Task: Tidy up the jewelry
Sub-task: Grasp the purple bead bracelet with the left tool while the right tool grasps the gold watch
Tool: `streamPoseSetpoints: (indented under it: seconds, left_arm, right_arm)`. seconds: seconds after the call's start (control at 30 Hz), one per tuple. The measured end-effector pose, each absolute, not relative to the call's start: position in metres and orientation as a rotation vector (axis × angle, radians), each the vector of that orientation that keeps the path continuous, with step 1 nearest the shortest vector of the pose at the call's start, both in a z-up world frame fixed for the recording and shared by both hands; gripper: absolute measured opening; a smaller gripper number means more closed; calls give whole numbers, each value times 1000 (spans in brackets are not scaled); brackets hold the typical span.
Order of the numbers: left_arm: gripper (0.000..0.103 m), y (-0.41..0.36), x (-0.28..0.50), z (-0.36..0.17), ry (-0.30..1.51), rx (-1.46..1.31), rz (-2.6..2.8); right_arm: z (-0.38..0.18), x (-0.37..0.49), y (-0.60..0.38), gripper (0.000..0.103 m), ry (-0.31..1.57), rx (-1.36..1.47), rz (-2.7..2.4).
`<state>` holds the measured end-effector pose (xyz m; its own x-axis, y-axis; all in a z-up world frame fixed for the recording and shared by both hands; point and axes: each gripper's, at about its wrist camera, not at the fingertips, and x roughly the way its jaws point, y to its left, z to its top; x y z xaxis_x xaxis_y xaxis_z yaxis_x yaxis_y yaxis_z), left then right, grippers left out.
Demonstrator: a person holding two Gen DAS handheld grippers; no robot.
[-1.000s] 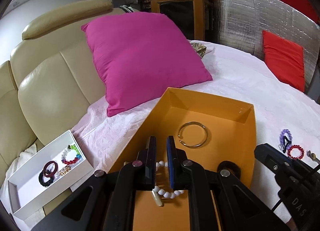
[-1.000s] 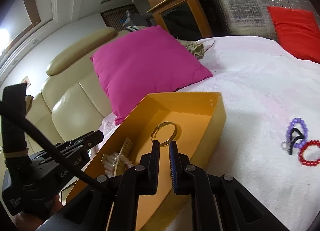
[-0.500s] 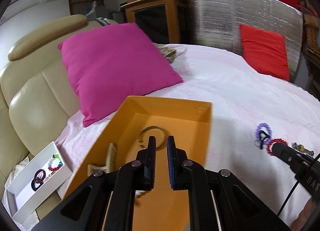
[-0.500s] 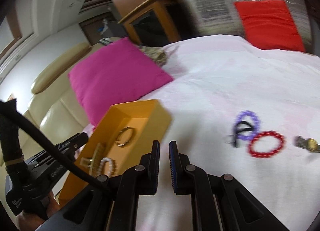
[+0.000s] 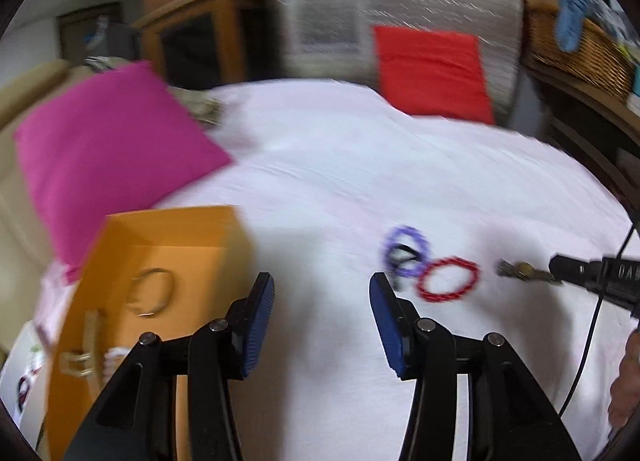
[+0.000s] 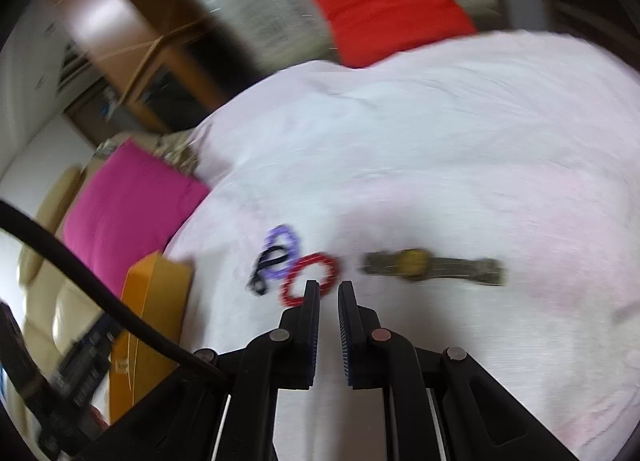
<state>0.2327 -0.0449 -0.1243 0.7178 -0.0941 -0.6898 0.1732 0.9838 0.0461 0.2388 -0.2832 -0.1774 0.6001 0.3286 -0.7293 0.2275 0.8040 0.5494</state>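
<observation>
My left gripper point(image 5: 322, 285) hovers over the pale pink cloth just right of the orange box point(image 5: 160, 229); its jaws are opening with nothing between them. In the box lie a metal bangle point(image 5: 152, 293), a hair clip point(image 5: 86, 345) and a white bead bracelet point(image 5: 114, 353). On the cloth ahead lie a purple bead bracelet point(image 5: 408, 251), a red bead bracelet point(image 5: 448, 279) and a watch point(image 5: 520, 271). My right gripper point(image 6: 329, 287) is shut and empty, its tips just short of the red bracelet point(image 6: 310, 279), with the watch point(image 6: 432, 267) to the right.
A black hair tie point(image 6: 268, 265) lies across the purple bracelet point(image 6: 286, 251). A magenta cushion point(image 5: 104, 157) sits behind the box, a red cushion point(image 5: 432, 69) at the back. A white tray point(image 5: 24, 377) peeks in at the lower left. A wicker basket point(image 5: 580, 49) stands at the far right.
Both views swung right, from the orange box to the loose bracelets. My left jaws let go of the white bead bracelet, now in the box, and have spread wide. The right stayed shut.
</observation>
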Motion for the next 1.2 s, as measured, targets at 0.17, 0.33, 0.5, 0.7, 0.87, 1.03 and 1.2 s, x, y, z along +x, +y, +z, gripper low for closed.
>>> streamPoseSetpoints:
  seconds: [0.17, 0.33, 0.5, 0.7, 0.87, 1.03, 1.2]
  left_arm:
    - [50, -75, 259, -152, 818, 147, -216]
    - [50, -87, 274, -164, 808, 178, -250]
    - [50, -104, 284, -177, 834, 198, -313]
    - [10, -105, 303, -190, 898, 177, -322]
    - [6, -95, 300, -184, 909, 94, -376]
    - [5, -83, 288, -167, 905, 44, -403]
    - [5, -67, 268, -147, 873, 9, -418]
  right_arm:
    - [-182, 235, -323, 12, 982, 760, -26]
    - [-188, 229, -350, 12, 993, 829, -88]
    - [-196, 226, -360, 12, 1014, 865, -125]
    - [-200, 232, -357, 12, 1029, 868, -126]
    - [-206, 234, -362, 12, 1041, 873, -139]
    - [-216, 233, -373, 12, 1062, 950, -139]
    - [-229, 234, -378, 13, 1083, 1072, -108]
